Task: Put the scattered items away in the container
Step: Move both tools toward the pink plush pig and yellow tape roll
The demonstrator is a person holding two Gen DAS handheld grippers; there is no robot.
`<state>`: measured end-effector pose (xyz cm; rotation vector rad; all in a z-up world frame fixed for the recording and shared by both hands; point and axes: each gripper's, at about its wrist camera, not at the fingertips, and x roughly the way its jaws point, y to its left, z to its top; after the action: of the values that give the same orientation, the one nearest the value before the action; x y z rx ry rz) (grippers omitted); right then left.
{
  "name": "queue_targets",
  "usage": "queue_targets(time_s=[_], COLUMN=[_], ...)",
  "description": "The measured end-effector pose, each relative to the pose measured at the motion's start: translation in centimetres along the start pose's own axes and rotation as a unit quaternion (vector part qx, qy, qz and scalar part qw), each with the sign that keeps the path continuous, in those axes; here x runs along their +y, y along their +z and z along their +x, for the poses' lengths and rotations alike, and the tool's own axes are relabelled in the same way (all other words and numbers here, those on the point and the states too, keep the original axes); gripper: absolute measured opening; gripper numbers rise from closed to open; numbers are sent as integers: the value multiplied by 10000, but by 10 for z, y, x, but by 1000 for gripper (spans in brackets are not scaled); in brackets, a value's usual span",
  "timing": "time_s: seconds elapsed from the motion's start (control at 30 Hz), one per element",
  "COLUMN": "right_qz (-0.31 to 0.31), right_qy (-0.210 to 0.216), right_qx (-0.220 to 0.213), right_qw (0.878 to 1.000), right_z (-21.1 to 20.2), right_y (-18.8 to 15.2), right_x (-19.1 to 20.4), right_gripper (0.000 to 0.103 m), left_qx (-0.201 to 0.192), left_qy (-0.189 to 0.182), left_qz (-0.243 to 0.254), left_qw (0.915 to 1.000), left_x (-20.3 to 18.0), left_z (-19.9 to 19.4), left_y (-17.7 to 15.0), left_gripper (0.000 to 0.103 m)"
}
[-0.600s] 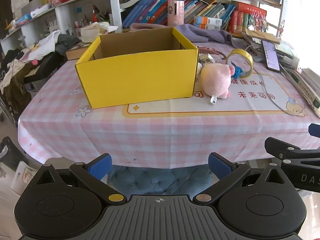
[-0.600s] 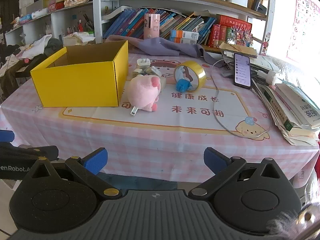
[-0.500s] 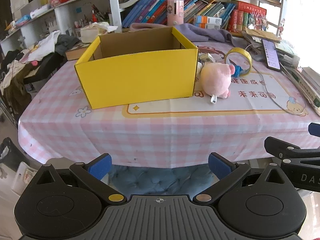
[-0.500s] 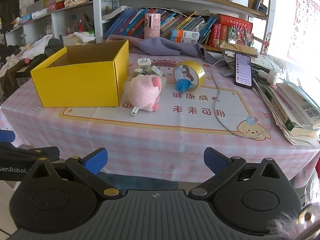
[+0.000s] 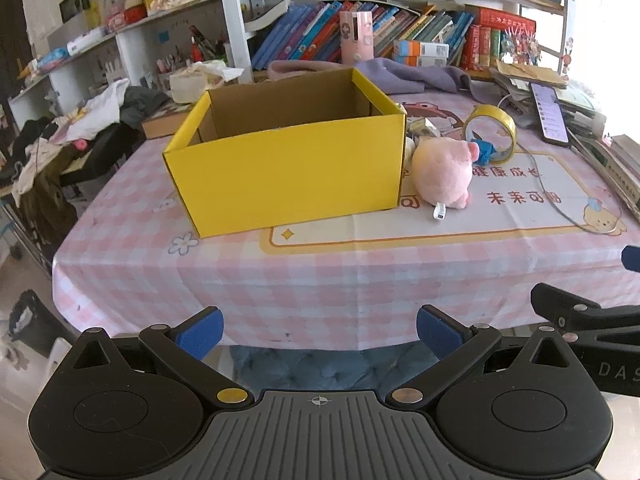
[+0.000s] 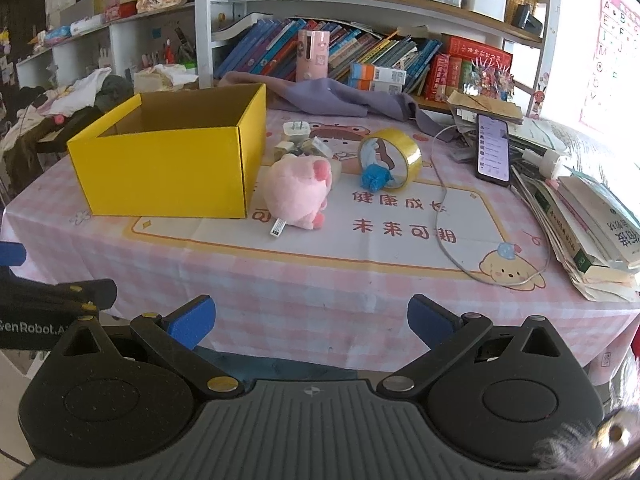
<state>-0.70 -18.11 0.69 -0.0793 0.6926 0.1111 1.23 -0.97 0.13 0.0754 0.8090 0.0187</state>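
An open yellow cardboard box [image 5: 286, 168] [image 6: 168, 168] stands on the pink checked table. Right of it lie a pink plush pig [image 5: 442, 174] [image 6: 298, 192], a roll of yellow tape [image 5: 490, 132] [image 6: 392, 158] with a small blue crumpled item [image 6: 376, 178] in front of it, a white charger plug [image 6: 296, 130] and small pale items [image 6: 316, 148]. My left gripper [image 5: 318, 330] and my right gripper [image 6: 310, 318] are both open and empty, held in front of the table's near edge, well short of the items.
A phone [image 6: 493, 152] and a grey cable [image 6: 444, 216] lie at the right, with stacked books [image 6: 592, 224] at the right edge. A purple cloth [image 6: 340, 98] lies behind the items. Bookshelves [image 6: 360, 52] stand behind the table. Clothes [image 5: 60, 136] pile at the left.
Both views have risen and closed in slightly on the table. Nothing on the table has moved, and both grippers stay open.
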Motion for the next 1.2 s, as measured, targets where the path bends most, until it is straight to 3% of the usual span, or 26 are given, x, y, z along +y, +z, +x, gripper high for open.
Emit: queue_targets(time_s=[1.2], right_qz=[87], right_qy=[-228], right_qx=[-134], right_qw=[9996], right_z=[-1], right_y=[11], right_x=[9], right_gripper=[103], left_qx=[-367], left_qy=[-256], left_qz=[-80], left_qw=[9990], left_x=[15], left_z=[-5], left_y=[3], left_gripper=[103])
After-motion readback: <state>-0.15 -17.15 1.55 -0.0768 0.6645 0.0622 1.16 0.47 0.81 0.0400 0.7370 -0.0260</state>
